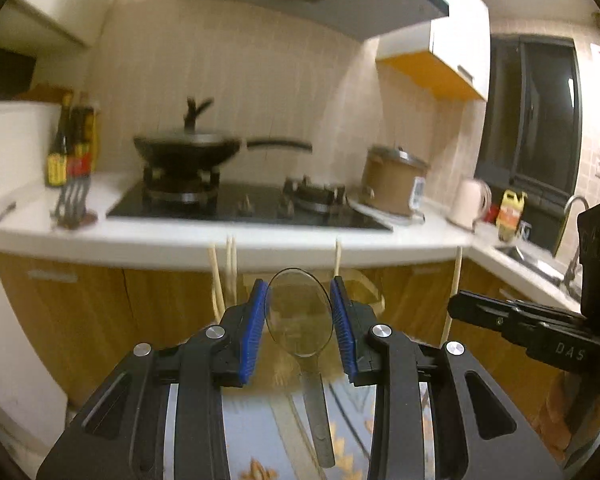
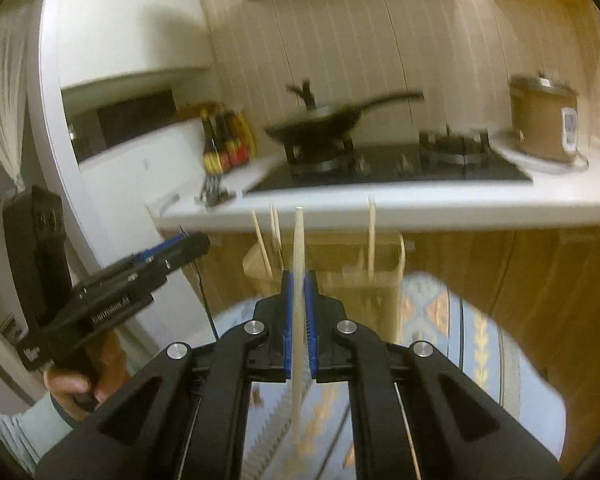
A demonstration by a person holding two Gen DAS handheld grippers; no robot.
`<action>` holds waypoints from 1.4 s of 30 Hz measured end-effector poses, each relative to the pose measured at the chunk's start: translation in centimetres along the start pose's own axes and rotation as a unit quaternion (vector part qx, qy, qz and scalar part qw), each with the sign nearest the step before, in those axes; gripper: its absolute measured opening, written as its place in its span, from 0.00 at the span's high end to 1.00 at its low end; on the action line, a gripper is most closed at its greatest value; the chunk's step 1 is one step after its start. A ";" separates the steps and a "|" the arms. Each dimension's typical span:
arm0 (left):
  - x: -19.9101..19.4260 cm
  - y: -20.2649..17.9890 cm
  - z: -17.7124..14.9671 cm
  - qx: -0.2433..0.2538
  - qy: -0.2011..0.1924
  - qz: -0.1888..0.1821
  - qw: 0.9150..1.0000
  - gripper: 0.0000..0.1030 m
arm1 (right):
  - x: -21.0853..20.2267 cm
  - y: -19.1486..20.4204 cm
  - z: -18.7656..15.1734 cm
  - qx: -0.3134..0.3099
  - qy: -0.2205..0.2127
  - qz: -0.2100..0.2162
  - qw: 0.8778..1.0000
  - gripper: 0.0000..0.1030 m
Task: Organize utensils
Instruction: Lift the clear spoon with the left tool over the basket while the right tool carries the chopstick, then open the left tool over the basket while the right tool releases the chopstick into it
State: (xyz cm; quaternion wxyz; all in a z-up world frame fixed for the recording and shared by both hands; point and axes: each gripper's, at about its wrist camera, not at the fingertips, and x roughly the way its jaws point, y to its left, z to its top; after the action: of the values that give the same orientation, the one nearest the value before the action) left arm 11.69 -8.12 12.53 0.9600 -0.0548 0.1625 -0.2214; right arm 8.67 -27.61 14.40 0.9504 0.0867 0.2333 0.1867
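- Closest in, the left gripper [image 1: 299,312] pinches the oval bowl of a shiny steel spoon [image 1: 299,312] between its blue pads, handle hanging back toward the camera, so the spoon stays flat and can't swivel.
- The right gripper [image 2: 299,312] has its jaws clamped tight on a pale cream chopstick [image 2: 299,264], tip up, probably ready to drop in lengthwise.
- Just beyond, a pale wooden utensil holder [image 2: 380,280] stands on the patterned tabletop [image 2: 440,320], more sticks upright inside.
- Farthest back, the black wok [image 1: 188,150] sits on the stove.
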 end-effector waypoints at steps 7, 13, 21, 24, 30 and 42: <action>1.0 -0.1 6.1 0.004 -0.071 0.016 0.997 0.70 | 1.5 -0.4 6.8 -0.004 -0.078 -0.033 0.996 0.96; 4.1 0.7 8.1 -0.014 -0.100 0.032 0.994 0.70 | 4.4 -1.6 9.5 -0.001 -0.111 -0.070 0.991 0.96; 8.8 1.2 5.7 -0.012 -0.093 0.050 0.994 0.70 | 9.6 -1.6 8.0 -0.022 -0.120 -0.104 0.987 0.96; 9.8 1.7 4.6 -0.017 -0.083 0.046 0.995 0.70 | 10.8 -1.9 6.9 -0.027 -0.114 -0.109 0.987 0.96; 10.6 2.1 3.3 -0.018 -0.070 0.042 0.997 0.70 | 11.2 -2.6 5.5 -0.023 -0.103 -0.110 0.988 0.96; 7.8 2.4 3.4 -0.026 -0.055 0.014 0.998 0.57 | 8.7 -2.9 3.9 0.007 -0.053 -0.072 0.996 0.74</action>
State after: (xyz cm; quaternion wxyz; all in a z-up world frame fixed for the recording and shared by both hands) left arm 20.42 -9.34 13.03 0.9686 -0.0899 0.1160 -0.2005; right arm 18.62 -27.14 13.46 0.9718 0.0855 0.1899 0.1110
